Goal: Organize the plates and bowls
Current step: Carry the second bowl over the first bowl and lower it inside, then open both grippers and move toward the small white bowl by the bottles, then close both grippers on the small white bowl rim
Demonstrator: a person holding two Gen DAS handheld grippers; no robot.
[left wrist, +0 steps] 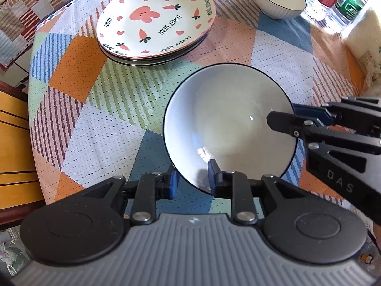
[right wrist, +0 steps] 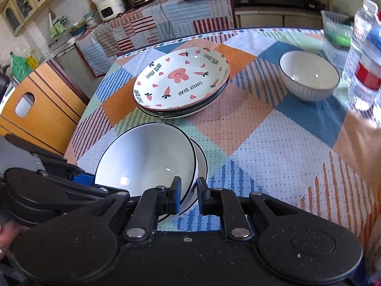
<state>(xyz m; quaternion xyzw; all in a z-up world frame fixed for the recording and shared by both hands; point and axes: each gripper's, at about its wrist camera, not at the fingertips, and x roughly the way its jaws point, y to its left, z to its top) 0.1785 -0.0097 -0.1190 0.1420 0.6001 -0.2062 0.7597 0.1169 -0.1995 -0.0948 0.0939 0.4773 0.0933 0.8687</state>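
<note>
1. Landmark = plate stack (right wrist: 182, 84), carrot/bunny print, upper left of cloth (right wrist: 273, 147).
2. Near side of plates: bowl (left wrist: 228, 128), white w/ dark rim. In right cam it sits tilted in a 2nd bowl (right wrist: 201, 164), so it's nested but not seated flat.
3. My left gripper (left wrist: 193, 178) straddles the near rim; fingers narrow, one pad in, one out. Touching? Can't tell for sure; looks pinched.
4. My right gripper (right wrist: 189, 195) straddles the rim on the side away from the plates, fingers narrow, rim between pads. Reads as gripping.
5. Far right of plates, well apart: spare bowl (right wrist: 309, 75), then bottles (right wrist: 363, 76).
6. Handling, my guess: glazed ceramic = stiff, slick, chippy, some weight. Hold at rim, pads square across the wall, lower gently so the rims don't knock.
</note>
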